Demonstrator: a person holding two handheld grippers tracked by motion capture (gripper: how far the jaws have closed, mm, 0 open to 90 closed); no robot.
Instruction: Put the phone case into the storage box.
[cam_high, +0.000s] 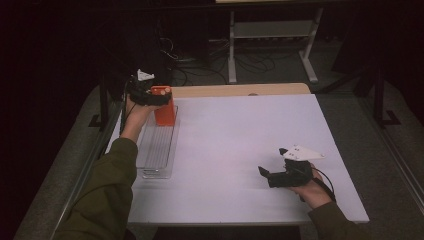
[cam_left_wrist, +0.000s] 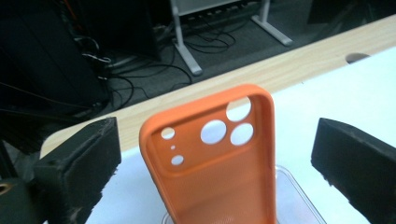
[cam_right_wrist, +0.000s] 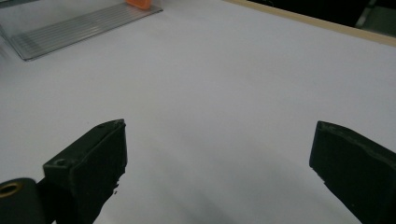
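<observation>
1. From the high view, the left gripper (cam_high: 159, 96) sits at the far left corner of the white table (cam_high: 240, 150), over the far end of a clear ribbed tray (cam_high: 156, 150). An orange phone case (cam_high: 164, 111) stands upright in that far end, right at the gripper's tips. From this height the black body hides the jaws, so the gap cannot be judged here.

2. The left gripper view settles it — both black jaws stand wide apart, one at each side of the frame, and the phone case (cam_left_wrist: 212, 158) rises between them with clear space on both sides. Neither pad touches it, so nothing is held. This view also gives detail that the high view lacks: the camera cut-outs near the case's top, its hollow inner face turned toward the lens, and the tray's clear rim (cam_left_wrist: 299, 196) below it.

3. The high view places the right gripper (cam_high: 265, 172) near the table's near right edge, well apart from the tray, held in a hand (cam_high: 312, 189) with an olive sleeve behind it.

4. The right gripper view shows its jaws wide open over bare white tabletop (cam_right_wrist: 224, 93), with nothing between them. Far off at the top left it catches the tray (cam_right_wrist: 79, 28) and a sliver of the orange case (cam_right_wrist: 138, 3) — both from the opposite side.
</observation>
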